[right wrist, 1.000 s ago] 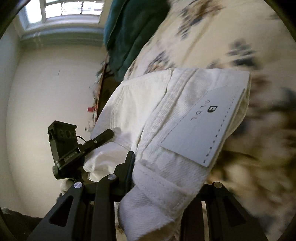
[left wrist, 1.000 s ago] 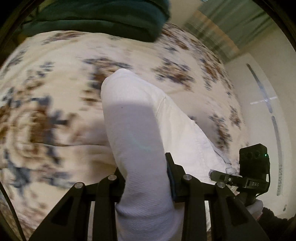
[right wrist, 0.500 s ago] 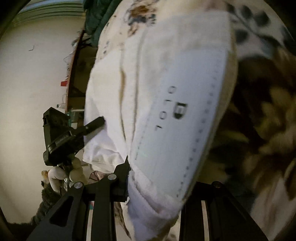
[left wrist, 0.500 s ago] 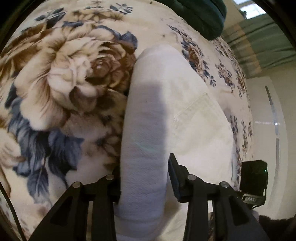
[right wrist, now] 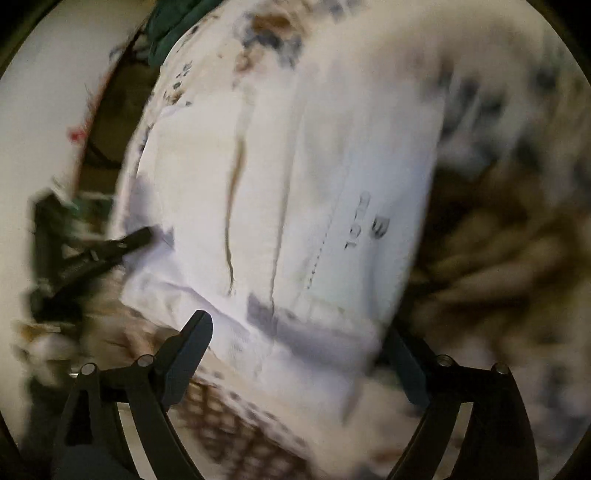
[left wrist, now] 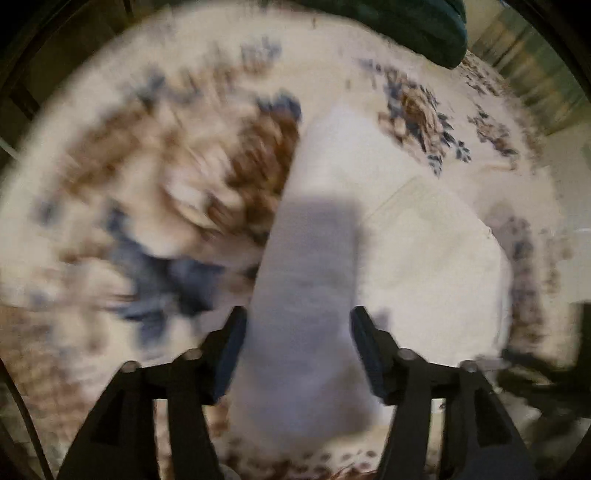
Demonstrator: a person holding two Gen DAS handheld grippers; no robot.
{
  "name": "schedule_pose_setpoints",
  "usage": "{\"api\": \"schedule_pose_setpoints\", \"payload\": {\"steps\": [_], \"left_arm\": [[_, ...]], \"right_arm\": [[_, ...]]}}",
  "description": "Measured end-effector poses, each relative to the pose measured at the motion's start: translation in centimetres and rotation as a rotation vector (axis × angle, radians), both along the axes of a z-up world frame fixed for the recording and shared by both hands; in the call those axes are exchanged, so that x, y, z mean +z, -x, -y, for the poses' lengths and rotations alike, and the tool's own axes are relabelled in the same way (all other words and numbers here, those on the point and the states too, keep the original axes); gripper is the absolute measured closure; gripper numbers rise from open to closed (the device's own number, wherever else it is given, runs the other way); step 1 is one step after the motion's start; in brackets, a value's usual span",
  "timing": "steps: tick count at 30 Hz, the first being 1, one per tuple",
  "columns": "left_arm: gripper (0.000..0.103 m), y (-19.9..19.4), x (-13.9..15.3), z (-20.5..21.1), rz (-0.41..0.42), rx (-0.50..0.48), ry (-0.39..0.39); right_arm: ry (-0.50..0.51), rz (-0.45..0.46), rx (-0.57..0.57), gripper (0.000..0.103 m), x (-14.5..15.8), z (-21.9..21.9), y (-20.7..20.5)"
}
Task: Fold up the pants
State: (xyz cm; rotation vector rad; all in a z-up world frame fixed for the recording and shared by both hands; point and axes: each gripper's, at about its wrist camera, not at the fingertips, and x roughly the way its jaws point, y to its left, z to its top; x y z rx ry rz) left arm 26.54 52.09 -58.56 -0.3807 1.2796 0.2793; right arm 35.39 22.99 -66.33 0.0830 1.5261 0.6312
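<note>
The white pants (left wrist: 424, 258) lie folded on the floral bedspread (left wrist: 147, 166). In the left wrist view a thick fold of them (left wrist: 306, 295) runs between the fingers of my left gripper (left wrist: 297, 332), whose jaws stand apart beside the cloth. In the right wrist view the pants' waistband with a printed label (right wrist: 369, 229) lies in front of my right gripper (right wrist: 299, 339), whose fingers are spread wide and hold nothing. The left gripper also shows at the left of that view (right wrist: 92, 254). Both views are motion-blurred.
A dark green blanket (left wrist: 399, 22) is piled at the far end of the bed. A striped curtain (left wrist: 535, 62) hangs beyond it. In the right wrist view the bed edge and a pale wall (right wrist: 48, 110) are at the left.
Both grippers have opened and let go of the pants, which now rest on the bed. Both cameras have drawn back a little from the cloth.
</note>
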Motion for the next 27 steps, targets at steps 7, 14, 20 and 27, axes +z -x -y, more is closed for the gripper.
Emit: {"api": "schedule_pose_setpoints", "payload": {"steps": [7,14,20,27], "left_arm": [[0.004,3.9,11.3,7.1,0.034,0.074,-0.098],[0.004,7.7,24.2,14.6,0.131,0.097,-0.185],[0.004,12.4,33.1,21.1,0.213,0.140,-0.256],[0.004,18.1,40.0,27.9,0.251,0.268,-0.323]], "right_arm": [[0.210,0.306,0.050,0.007,14.7,1.2,2.8],[0.226,0.449,0.049,0.006,29.3,6.0,6.0],[0.183,0.528,0.108,0.006,38.4,10.0,10.5],[0.093,0.594,0.188,0.006,46.6,16.2,15.9]]}}
